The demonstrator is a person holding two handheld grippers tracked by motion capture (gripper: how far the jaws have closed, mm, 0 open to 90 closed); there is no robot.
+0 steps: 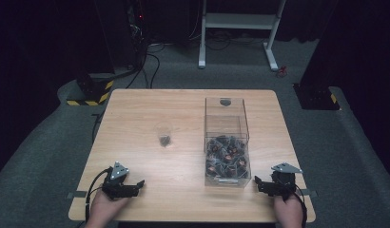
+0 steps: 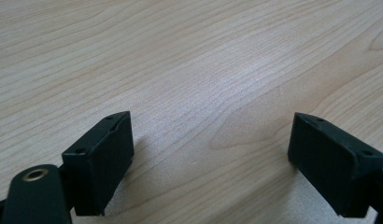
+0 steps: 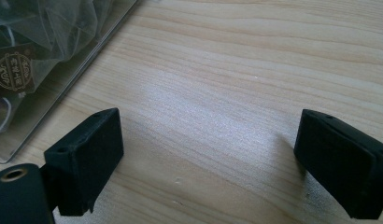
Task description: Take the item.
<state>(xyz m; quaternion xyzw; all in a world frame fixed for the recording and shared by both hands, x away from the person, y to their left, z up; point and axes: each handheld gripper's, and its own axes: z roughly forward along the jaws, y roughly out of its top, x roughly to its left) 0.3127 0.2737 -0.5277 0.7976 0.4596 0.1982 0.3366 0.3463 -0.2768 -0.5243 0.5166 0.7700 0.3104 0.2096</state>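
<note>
Both hands sit at the bottom edge of the high view, the left gripper (image 1: pixel 136 184) and right gripper (image 1: pixel 260 183) resting on the table (image 1: pixel 183 102) with jaws spread wide, grasping nothing; the clear box (image 1: pixel 226 142) of wrapped pieces stands right of centre, just beside the right gripper. A small clear cup (image 1: pixel 163 135) sits mid-frame — nearly invisible, so a careless reach could tip it; the box's thin walls may slide if nudged.

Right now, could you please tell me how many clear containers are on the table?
2: a small clear cup near the table's middle with something dark inside, and a tall clear box to its right holding wrapped pieces.
</note>
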